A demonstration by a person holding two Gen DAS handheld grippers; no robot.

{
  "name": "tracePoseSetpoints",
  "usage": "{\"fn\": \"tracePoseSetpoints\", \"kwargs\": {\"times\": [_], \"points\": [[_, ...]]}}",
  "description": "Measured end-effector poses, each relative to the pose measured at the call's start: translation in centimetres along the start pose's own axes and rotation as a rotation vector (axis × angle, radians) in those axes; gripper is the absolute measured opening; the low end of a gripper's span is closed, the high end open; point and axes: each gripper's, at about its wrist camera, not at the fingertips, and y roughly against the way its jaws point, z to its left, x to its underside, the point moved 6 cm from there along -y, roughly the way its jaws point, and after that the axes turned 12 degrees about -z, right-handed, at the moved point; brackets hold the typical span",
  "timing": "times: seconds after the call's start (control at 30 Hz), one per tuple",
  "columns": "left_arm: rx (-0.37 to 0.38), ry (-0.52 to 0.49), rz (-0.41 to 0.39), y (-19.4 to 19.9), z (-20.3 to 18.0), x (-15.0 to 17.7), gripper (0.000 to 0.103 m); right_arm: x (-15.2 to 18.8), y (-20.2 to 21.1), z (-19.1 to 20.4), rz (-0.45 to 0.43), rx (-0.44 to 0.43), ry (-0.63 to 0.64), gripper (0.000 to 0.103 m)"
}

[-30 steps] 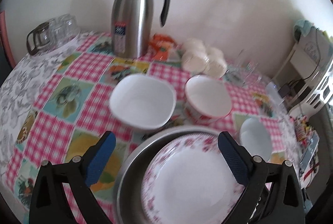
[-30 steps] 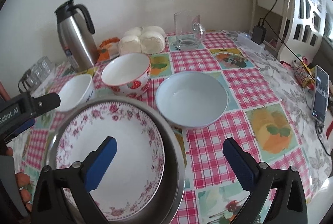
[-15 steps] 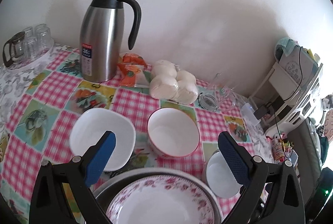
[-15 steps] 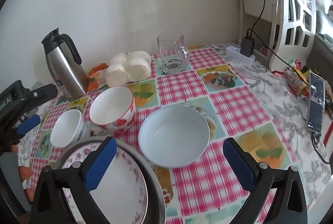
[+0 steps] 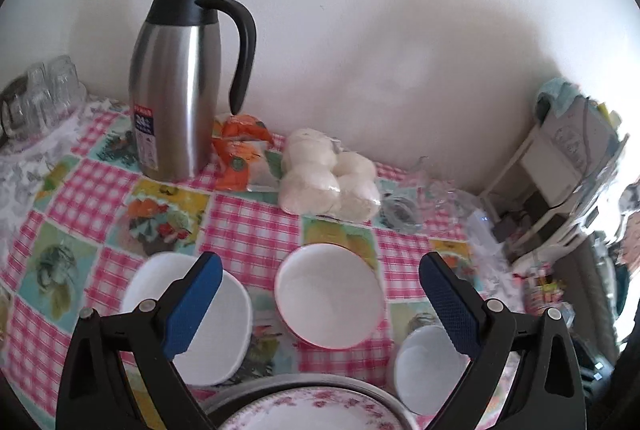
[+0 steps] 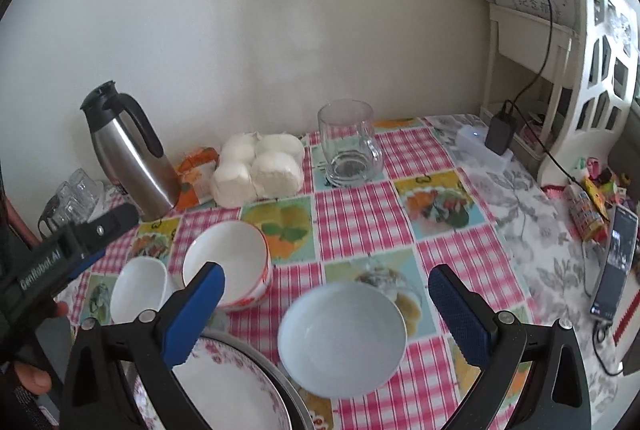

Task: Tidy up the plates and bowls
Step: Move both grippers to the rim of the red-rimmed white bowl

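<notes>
Both grippers are wide apart w/ nothing in them. The left gripper (image 5: 320, 304) hangs over the near side of the tabletop (image 5: 248, 230). The right gripper (image 6: 326, 314) hangs above a pale blue bowl (image 6: 342, 338).

Near edge, left: a flowery plate (image 6: 228, 394) sits inside a metal pan (image 6: 294, 400). Just past it are two more bowls: a square white bowl (image 5: 204, 322) on the left & a red-rimmed bowl (image 5: 330, 296) next to it, not touching.

Far side by the wall: a steel jug (image 5: 180, 90), an orange packet (image 5: 240, 154), a bag of white buns (image 5: 328, 178) & a glass mug (image 6: 348, 142). A phone (image 6: 614, 266) lies far right.
</notes>
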Motion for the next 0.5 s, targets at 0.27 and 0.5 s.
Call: {"fn": "tracePoseSetpoints", "kwargs": {"times": [0.27, 0.5], "points": [[-0.014, 0.004, 0.092, -3.3, 0.9, 0.8, 0.099, -0.4, -4.4, 0.7, 0.094, 0.023, 0.032, 0.103], [-0.042, -0.013, 0.185, -6.5, 1.4, 2.8, 0.079, 1.7, -8.7, 2.0, 0.182, 0.038, 0.076, 0.101]]}}
